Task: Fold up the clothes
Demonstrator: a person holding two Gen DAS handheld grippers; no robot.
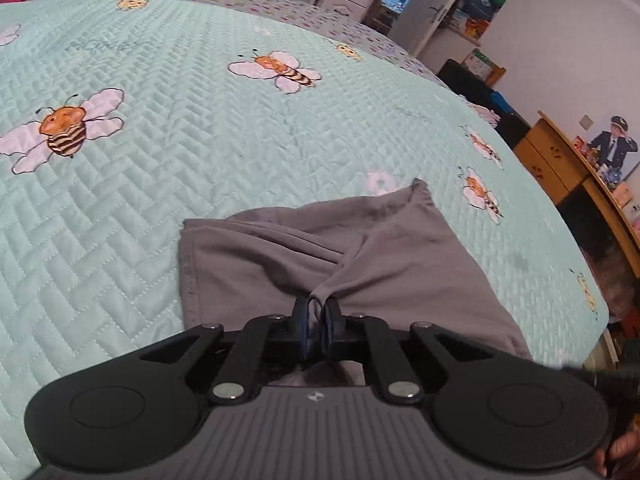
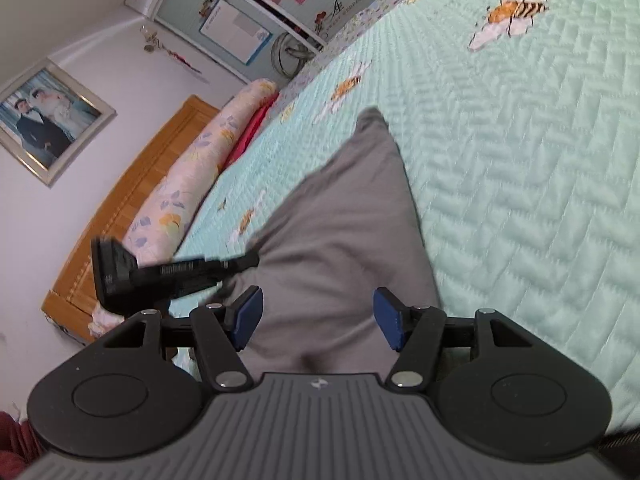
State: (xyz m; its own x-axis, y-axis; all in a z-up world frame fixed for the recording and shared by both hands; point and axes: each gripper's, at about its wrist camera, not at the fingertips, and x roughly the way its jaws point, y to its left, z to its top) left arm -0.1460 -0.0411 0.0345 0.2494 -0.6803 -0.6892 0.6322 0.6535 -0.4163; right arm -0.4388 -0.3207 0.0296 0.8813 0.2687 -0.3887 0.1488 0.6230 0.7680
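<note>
A grey garment (image 1: 352, 248) lies on the bee-print quilt (image 1: 200, 160) of a bed, stretching away from both grippers. The left gripper (image 1: 318, 312) has its fingers pinched on a gathered near fold. The right gripper (image 2: 318, 316) hovers over the cloth, fingers apart, empty.

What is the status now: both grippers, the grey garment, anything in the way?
Left gripper shut on grey garment, fabric bunched. Right gripper open above it, not gripping. Garment on bee quilt. Nothing in the way.
</note>
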